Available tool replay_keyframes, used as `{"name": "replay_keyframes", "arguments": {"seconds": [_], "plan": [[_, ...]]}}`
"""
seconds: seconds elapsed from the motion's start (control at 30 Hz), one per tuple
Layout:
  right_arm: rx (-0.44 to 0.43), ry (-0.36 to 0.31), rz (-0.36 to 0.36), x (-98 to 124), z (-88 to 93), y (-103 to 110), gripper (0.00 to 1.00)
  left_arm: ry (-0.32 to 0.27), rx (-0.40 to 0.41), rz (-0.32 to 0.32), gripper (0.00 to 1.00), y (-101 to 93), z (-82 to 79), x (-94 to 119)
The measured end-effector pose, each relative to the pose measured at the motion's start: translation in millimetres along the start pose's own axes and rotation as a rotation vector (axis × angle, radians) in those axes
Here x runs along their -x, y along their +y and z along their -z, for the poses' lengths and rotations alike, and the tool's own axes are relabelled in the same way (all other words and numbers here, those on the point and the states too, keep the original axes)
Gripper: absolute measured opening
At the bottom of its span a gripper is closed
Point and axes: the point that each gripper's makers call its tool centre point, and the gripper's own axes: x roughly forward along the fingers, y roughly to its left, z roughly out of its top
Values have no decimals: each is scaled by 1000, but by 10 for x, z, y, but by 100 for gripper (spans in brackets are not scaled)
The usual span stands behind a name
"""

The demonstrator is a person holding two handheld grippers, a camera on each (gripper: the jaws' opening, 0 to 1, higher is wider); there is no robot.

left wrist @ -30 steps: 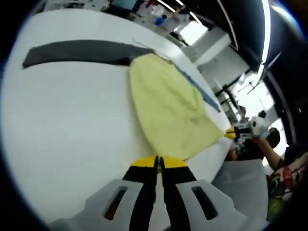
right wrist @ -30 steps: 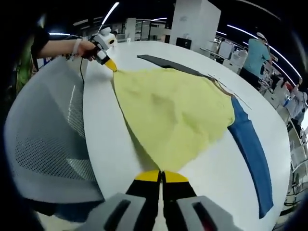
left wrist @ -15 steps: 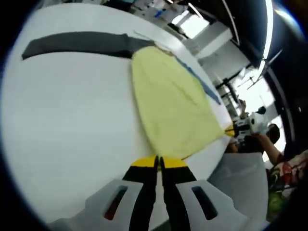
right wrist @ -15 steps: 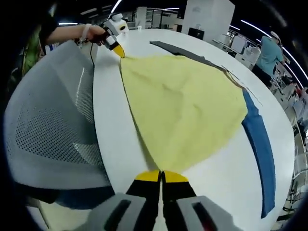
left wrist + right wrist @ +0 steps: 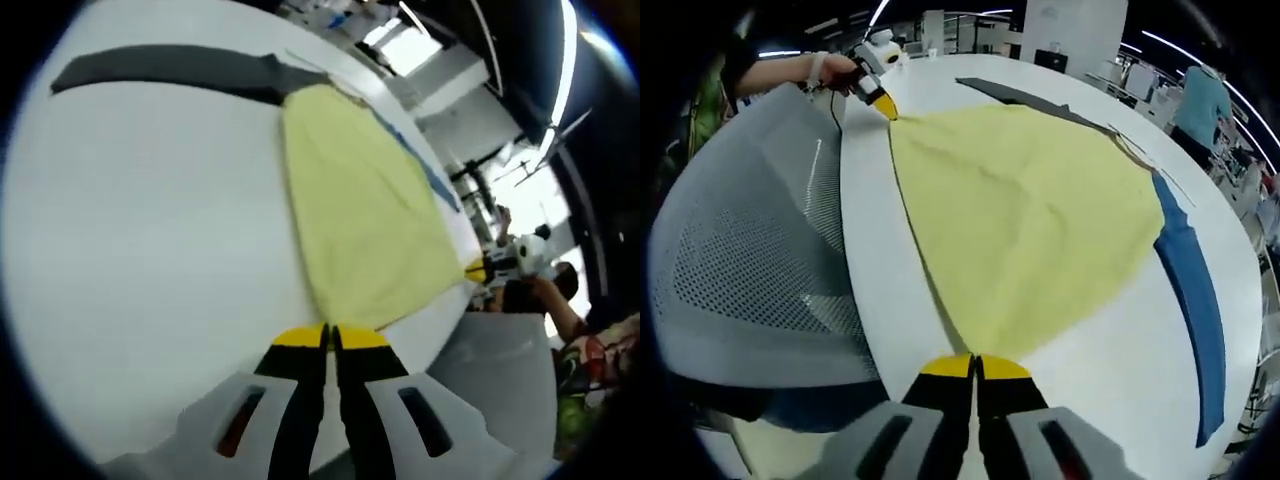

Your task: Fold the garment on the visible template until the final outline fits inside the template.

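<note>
A pale yellow garment [image 5: 370, 210] lies spread on the white table [image 5: 150, 250], stretched between both grippers. My left gripper [image 5: 330, 336] is shut on one near corner of it. My right gripper [image 5: 975, 362] is shut on the other near corner of the yellow garment [image 5: 1030, 210]. In the right gripper view the left gripper [image 5: 883, 103] pinches the far corner, held by a hand [image 5: 832, 70]. The right gripper [image 5: 480, 270] appears at the cloth's far tip in the left gripper view. A dark grey strip [image 5: 170, 68] and a blue strip [image 5: 412, 165] lie along the garment's far edges.
A grey mesh chair back [image 5: 750, 270] stands close against the table edge, beside my right gripper. The blue strip [image 5: 1195, 300] and grey strip [image 5: 1025, 92] border the cloth. A person in teal [image 5: 1205, 100] stands beyond the table. Bare white table lies left of the garment.
The garment has been pulled tauter between the two grippers; its bulges and wrinkles have flattened. Both grippers have kept their hold on the corners.
</note>
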Motion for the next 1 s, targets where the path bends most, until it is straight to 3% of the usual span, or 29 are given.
{"name": "replay_keyframes", "arguments": {"seconds": [0.33,0.8,0.93,1.0], "plan": [[-7,3,-4,-21,-1,15,0,16,-9,-11,0,50,50,-17],[-43,-28,-21,-52,3,0,0,-7,-37,0,0,54,26,-26],[-85,-56,-25,-44,1,2,0,-36,-84,5,1,37,-16,-10],[-108,-74,-32,-19,12,19,4,-89,-98,5,5,33,-122,16]]}}
